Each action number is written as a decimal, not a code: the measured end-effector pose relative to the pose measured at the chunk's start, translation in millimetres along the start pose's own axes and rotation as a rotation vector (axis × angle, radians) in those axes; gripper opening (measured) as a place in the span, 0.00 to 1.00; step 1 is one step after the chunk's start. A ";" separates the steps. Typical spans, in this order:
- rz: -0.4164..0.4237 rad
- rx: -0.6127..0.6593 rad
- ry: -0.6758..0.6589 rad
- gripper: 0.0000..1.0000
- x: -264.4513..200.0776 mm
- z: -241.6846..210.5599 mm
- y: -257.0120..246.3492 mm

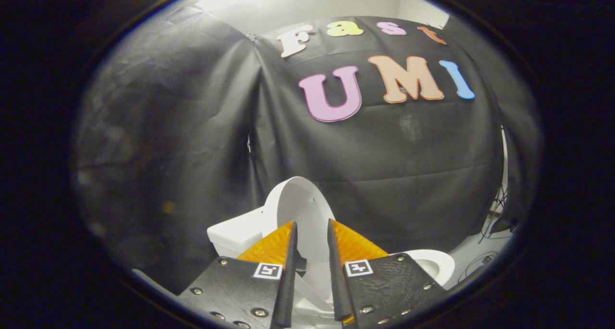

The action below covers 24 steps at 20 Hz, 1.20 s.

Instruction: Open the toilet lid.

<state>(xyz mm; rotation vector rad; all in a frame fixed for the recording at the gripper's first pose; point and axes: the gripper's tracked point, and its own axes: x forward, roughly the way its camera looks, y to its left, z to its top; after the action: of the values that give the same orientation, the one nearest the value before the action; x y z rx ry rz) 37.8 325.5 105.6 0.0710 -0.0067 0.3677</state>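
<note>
A white toilet stands low in front of the black cloth wall. Its lid is raised and stands nearly upright against the tank. The seat and bowl rim stretch out to the right behind my right finger. My gripper points at the lid's inner face, which shows through the narrow gap between the fingers. The lid is wider than that gap and lies just beyond the fingertips. Neither finger visibly presses on it. The fingers hide the hinge and most of the bowl.
Black cloth hangs close behind and to the left of the toilet. On the pale floor to the right lie some cables, beside a thin metal stand.
</note>
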 end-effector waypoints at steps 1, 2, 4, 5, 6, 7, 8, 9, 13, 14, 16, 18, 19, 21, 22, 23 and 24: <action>-0.017 -0.004 0.000 0.38 -2.5 6.1 -10.9; -0.033 -0.012 0.003 0.41 -5.4 9.6 -20.1; -0.042 -0.029 0.031 0.47 -13.1 9.6 -32.5; -0.040 -0.041 0.045 0.53 -18.5 8.2 -37.2; -0.046 -0.050 0.051 0.57 -24.8 8.4 -43.0; -0.053 -0.059 0.052 0.61 -32.1 9.0 -49.6; -0.073 -0.073 0.058 0.65 -39.4 8.1 -59.5; -0.094 -0.088 0.062 0.66 -45.6 8.2 -70.8; -0.163 -0.116 0.061 0.93 -65.4 14.2 -111.9; -0.178 -0.113 0.065 0.95 -70.9 14.3 -120.7; -0.218 -0.121 0.061 0.96 -80.3 17.6 -138.5; -0.240 -0.135 0.060 0.97 -90.5 21.0 -150.9; -0.249 -0.143 0.062 0.97 -96.3 21.4 -156.6; -0.281 -0.157 0.066 0.97 -108.3 23.3 -171.8; -0.293 -0.153 0.071 0.97 -113.2 22.9 -178.3; -0.296 -0.146 0.071 0.97 -117.7 24.4 -181.8; -0.303 -0.141 0.071 0.97 -122.0 25.6 -184.7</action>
<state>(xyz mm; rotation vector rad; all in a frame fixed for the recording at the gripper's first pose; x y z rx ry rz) -9.5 108.1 116.2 -0.0800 0.0475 0.0656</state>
